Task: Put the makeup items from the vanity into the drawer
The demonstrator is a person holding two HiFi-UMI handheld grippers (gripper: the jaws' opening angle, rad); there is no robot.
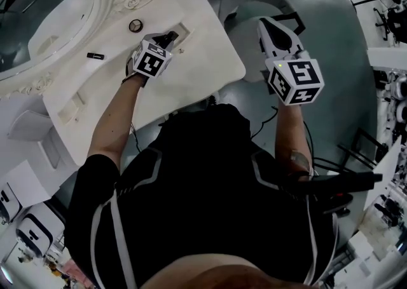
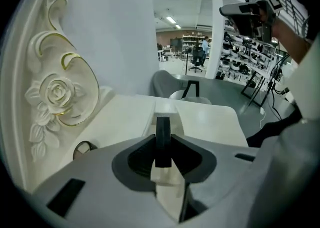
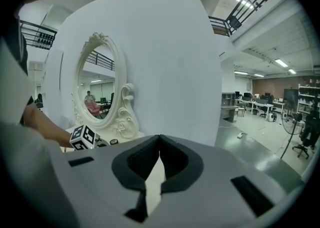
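L gripper (image 1: 171, 37): jaws are clamped on a slim black item (image 2: 162, 142), which is held upright btw. the dark pads and seen edge-on, so its exact kind can't be told. The gripper is held low over the white vanity top (image 1: 203, 59), w/ the jaws pointed at a small rectangular recess (image 1: 182, 30) in that top, just beside the tips. Whether the item touches the top can't be made out.

R gripper (image 3: 160, 153): jaws are pressed together at the tips, w/ nothing btw. them. It is held up in the air, off the vanity's right edge and well apart from the L gripper, above a grey rounded stool (image 1: 254, 11) on the floor.

On the vanity top, 2 more items are seen: a round dark-rimmed item (image 1: 135, 25) near the L gripper, on the mirror side, and a short black stick (image 1: 95, 56) lying flat further left, close to the mirror base. They are apart from each other & untouched by either gripper.

An oval mirror (image 1: 44, 8) in a carved white frame w/ a rose ornament (image 2: 57, 94) is set at the back of the vanity. A workshop hall w/ shelves is seen behind.
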